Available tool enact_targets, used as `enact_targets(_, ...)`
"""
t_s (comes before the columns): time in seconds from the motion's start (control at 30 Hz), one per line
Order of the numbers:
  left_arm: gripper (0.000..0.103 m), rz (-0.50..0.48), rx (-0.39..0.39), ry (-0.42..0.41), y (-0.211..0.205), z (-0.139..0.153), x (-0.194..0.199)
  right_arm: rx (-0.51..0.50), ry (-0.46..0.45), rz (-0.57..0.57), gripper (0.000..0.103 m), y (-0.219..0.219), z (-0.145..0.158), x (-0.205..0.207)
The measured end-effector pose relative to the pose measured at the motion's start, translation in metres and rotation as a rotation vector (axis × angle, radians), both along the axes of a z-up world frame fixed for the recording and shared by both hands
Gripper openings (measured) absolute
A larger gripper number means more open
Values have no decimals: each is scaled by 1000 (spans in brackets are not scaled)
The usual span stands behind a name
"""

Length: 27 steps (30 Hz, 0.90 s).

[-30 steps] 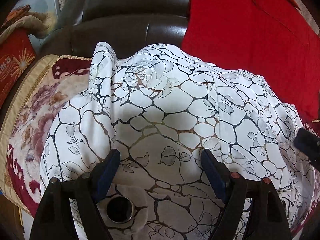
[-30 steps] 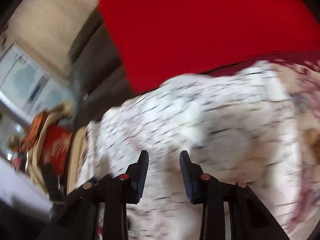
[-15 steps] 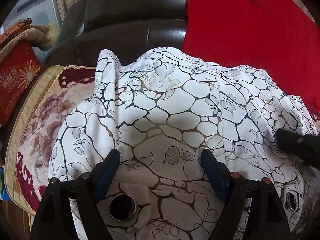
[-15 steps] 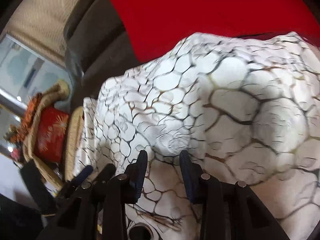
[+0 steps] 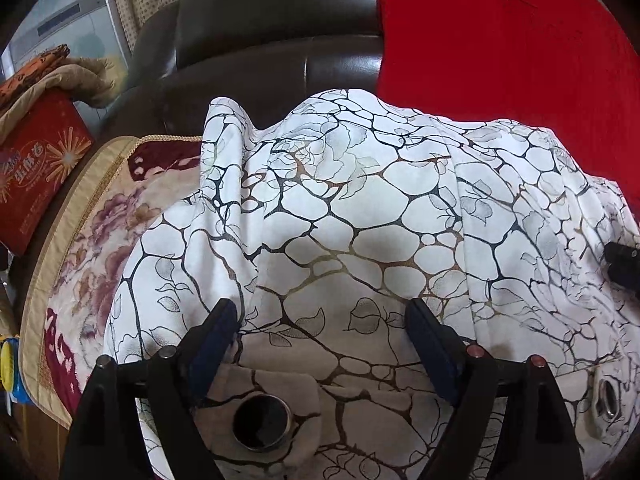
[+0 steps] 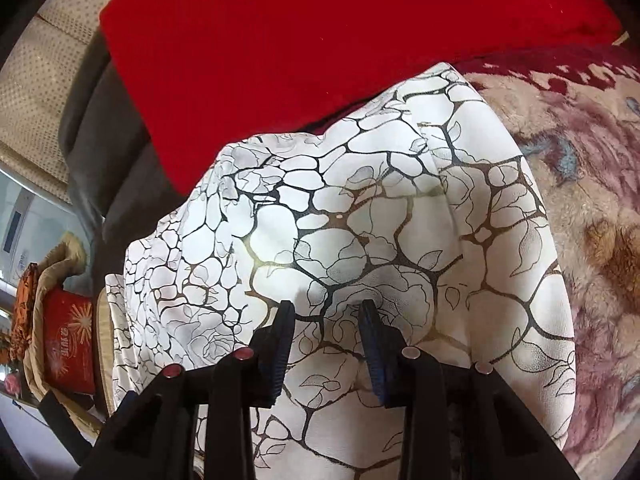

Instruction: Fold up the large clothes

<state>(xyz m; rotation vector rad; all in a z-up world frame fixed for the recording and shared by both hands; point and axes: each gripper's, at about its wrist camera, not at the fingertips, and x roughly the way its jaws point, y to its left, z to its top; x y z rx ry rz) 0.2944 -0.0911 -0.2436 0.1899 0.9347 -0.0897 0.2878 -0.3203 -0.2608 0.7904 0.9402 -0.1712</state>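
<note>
- Left gripper (image 5: 320, 320) sits over the near hem of the white patterned cloth (image 5: 360, 220), jaws spreading wider, nothing pinched; a grab here could snag the metal eyelet (image 5: 262, 420).
- Right gripper (image 6: 326, 312) is half spread above the cloth, gripping nothing; a shallow bite could slip.
- Beyond the cloth, the red blanket (image 6: 320, 40) could get caught.

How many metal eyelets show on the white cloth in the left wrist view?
2: one eyelet near the bottom between the fingers, another eyelet at the lower right edge of the cloth. Folds may hide more.
</note>
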Motion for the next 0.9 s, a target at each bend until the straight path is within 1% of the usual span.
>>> enact_targets(0.1, 88, 2, -5, 3, 1, 0, 0, -7, -23, -8, 37, 0, 10, -8)
enact_targets(0.2, 89, 1, -1, 3, 1, 0, 0, -62, -60, -37, 38, -2, 25, -18)
enact_targets(0.27, 89, -1, 2, 0, 0, 0, -1, -87, -74, -76, 39, -7, 29, -22)
enact_targets(0.3, 89, -2, 2, 0, 0, 0, 0, -89, -58, -93, 48, -11, 26, -22)
enact_targets(0.33, 90, -3, 1, -1, 1, -1, 0, -78, -24, -106, 55, -17, 19, -19)
enact_targets(0.37, 90, -4, 2, -1, 1, -1, 1, -47, 8, -106, 57, -21, 10, -16)
enact_targets(0.4, 90, -5, 4, -1, 1, -1, 1, -23, 28, -98, 57, -23, 3, -13)
enact_targets(0.43, 90, -5, 5, -1, 1, -1, 1, -27, 35, -92, 57, -23, 1, -12)
enact_targets(0.53, 90, -4, 2, 0, 1, -2, 1, -81, 38, -68, 58, -16, 5, -9)
enact_targets(0.6, 90, -6, 3, -1, 1, -1, 1, -97, 40, -63, 58, -15, 6, -9)
enact_targets(0.9, 91, -7, 1, -2, 2, -1, 1, -93, 35, -64, 58, -13, 9, -8)
